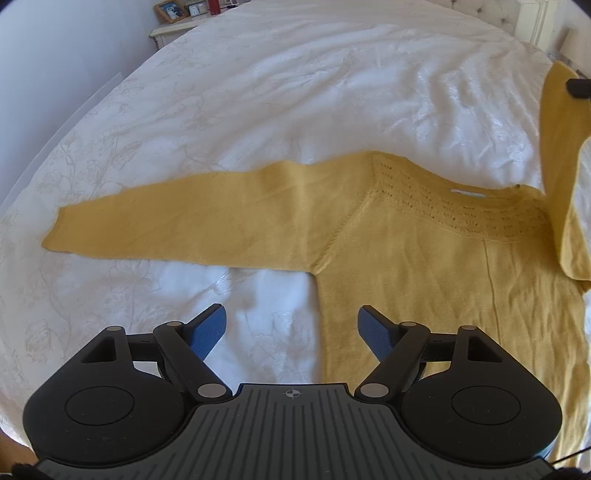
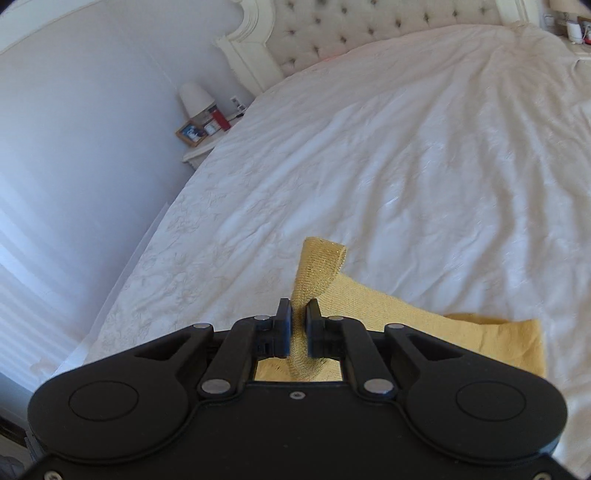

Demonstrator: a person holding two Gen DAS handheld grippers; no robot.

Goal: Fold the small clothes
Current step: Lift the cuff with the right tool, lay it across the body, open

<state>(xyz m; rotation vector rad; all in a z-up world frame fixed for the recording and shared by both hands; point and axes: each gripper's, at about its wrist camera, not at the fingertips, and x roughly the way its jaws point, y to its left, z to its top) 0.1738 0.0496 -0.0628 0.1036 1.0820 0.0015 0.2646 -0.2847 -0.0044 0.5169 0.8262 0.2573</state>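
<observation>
A yellow knit sweater point(image 1: 424, 266) lies flat on the white bed point(image 1: 258, 92), its left sleeve point(image 1: 177, 225) stretched out to the left. My left gripper point(image 1: 291, 323) is open and empty, hovering above the sweater's lower left side edge. The sweater's right sleeve point(image 1: 557, 147) is lifted up at the right edge of the left wrist view, where part of my right gripper point(image 1: 578, 86) shows. In the right wrist view my right gripper point(image 2: 298, 321) is shut on the cuff of that sleeve point(image 2: 317, 273), held above the bed.
A bedside table point(image 2: 199, 147) with a lamp, a picture frame and a red item stands by the wall at the bed's far left. A tufted headboard point(image 2: 369, 33) is at the far end. The bed's left edge point(image 1: 55, 147) runs along the wall.
</observation>
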